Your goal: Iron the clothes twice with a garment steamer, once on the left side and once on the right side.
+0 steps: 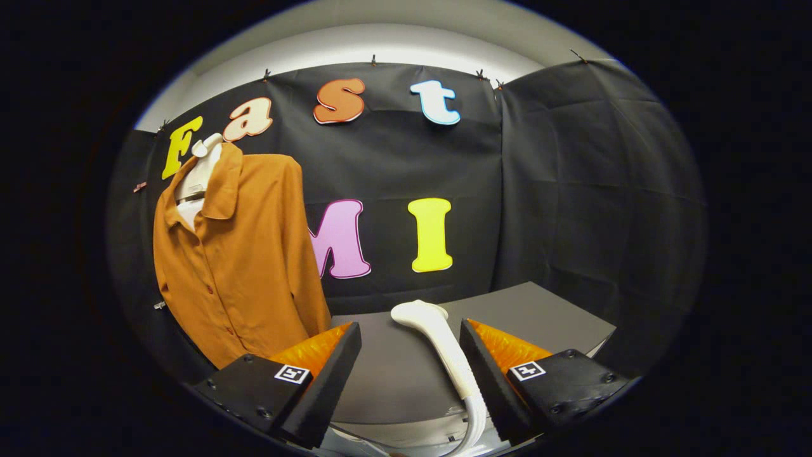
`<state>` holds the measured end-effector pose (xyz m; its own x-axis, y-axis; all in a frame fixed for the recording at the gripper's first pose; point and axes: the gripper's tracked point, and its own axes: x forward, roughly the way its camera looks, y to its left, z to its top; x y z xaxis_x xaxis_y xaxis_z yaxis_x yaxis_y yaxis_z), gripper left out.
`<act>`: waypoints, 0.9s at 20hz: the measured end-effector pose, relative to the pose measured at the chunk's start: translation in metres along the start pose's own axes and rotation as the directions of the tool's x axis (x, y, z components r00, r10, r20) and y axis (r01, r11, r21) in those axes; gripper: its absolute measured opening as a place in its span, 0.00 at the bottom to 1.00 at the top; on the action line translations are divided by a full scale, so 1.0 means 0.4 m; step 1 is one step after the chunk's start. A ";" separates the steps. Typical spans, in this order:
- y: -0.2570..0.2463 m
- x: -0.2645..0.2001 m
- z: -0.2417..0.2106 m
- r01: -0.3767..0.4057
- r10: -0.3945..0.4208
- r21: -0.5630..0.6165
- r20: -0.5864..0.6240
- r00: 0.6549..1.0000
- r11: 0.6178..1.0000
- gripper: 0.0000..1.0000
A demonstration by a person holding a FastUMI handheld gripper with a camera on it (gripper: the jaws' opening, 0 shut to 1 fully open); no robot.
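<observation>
An orange button-up shirt hangs on a white mannequin torso, beyond and to the left of my left finger. A white garment steamer lies on the dark grey table, its head pointing away from me and its handle running back toward me. The steamer lies between my fingers, close beside the right one. My gripper is open, wide apart, and neither finger presses on the steamer. A pale hose runs from the steamer's handle down under the fingers.
The dark grey table stretches ahead and to the right, ending at the black cloth wall behind. The shirt's lower edge hangs by the table's left end. A pale surface shows just below the fingers.
</observation>
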<state>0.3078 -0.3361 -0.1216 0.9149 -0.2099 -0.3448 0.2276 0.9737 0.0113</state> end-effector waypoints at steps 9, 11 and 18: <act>-0.071 0.224 -0.143 -0.086 0.081 -0.003 -0.299 0.951 0.996 0.99; -0.073 0.258 -0.174 -0.099 0.093 0.000 -0.352 0.931 0.995 0.99; -0.084 0.337 -0.263 -0.105 0.093 0.005 -0.495 0.864 0.995 0.97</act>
<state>0.3884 -0.3878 -0.2673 0.6463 -0.0465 -0.7617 0.1323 0.9899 0.0519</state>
